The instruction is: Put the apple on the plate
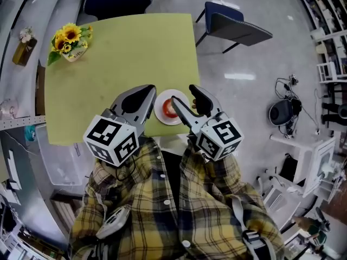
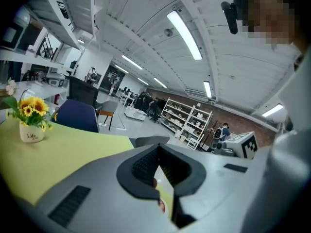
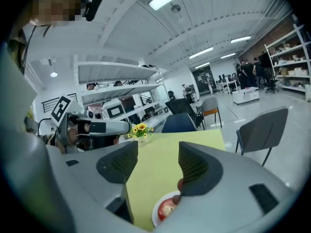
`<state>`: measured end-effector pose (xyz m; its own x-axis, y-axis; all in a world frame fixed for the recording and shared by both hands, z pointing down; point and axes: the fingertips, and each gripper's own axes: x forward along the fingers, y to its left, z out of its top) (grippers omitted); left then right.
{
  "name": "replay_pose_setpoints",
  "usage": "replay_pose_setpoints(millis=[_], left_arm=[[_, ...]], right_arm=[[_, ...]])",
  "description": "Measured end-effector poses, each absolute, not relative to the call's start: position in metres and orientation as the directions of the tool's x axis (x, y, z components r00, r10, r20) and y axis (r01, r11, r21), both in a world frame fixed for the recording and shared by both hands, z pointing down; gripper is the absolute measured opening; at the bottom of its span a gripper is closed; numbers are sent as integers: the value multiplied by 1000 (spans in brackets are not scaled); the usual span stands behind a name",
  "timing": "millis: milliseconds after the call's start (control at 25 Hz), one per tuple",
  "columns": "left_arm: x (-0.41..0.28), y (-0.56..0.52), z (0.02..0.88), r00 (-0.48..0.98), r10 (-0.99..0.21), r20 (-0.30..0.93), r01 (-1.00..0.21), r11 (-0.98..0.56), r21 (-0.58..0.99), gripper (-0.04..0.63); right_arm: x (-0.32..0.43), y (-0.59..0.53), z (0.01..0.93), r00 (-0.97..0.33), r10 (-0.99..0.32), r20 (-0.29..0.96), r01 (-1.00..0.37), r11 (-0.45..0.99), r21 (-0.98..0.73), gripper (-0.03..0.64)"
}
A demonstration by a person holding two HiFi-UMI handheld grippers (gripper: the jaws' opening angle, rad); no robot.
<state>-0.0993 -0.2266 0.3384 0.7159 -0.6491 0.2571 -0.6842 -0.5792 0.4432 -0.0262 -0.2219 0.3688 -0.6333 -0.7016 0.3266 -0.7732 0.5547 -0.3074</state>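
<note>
- My left tool (image 2: 158,148) had its two jaws drawn together until the tips met. Only a thin wedge of gap showed behind them, and nothing was held.
- My right tool (image 3: 158,155) had its jaws standing apart with nothing between them and gripped nothing.
- In the head view the two tools sat side by side over the near edge of the worktop (image 1: 124,47), each with its marker cube toward my body.
- The red apple (image 1: 169,109) rested on the white plate (image 1: 160,116), free of both tools. In the head view it showed between the two tools.
- In the right gripper view the plate lay below the open jaws, close to the near edge of the yellow-green worktop.
- A small pot of sunflowers (image 1: 70,41) stood at the far left corner, well apart from the plate.
- A dark chair (image 1: 237,28) stood on the floor beyond the far right corner.
- My plaid shirt (image 1: 162,210) filled the bottom of the head view.
</note>
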Motion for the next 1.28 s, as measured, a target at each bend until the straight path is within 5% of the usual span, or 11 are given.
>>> replay_pose_setpoints(millis=[240,560,1280], left_arm=[[-97,-228,301,733,-658,173,-659,-623,422,6],[-88,-229,293,761,-631,152,-630,-663,404,6],[-91,-232,289,753,-639,156,-640,-656,400,6]], right_arm=[[-39,-219,307,-659,-722,213,-751,614,-242,203],[-34,-224,292,-625,-758,188,-779,590,-212,13],[-35,-226,304,-667,-701,252,-745,631,-218,-3]])
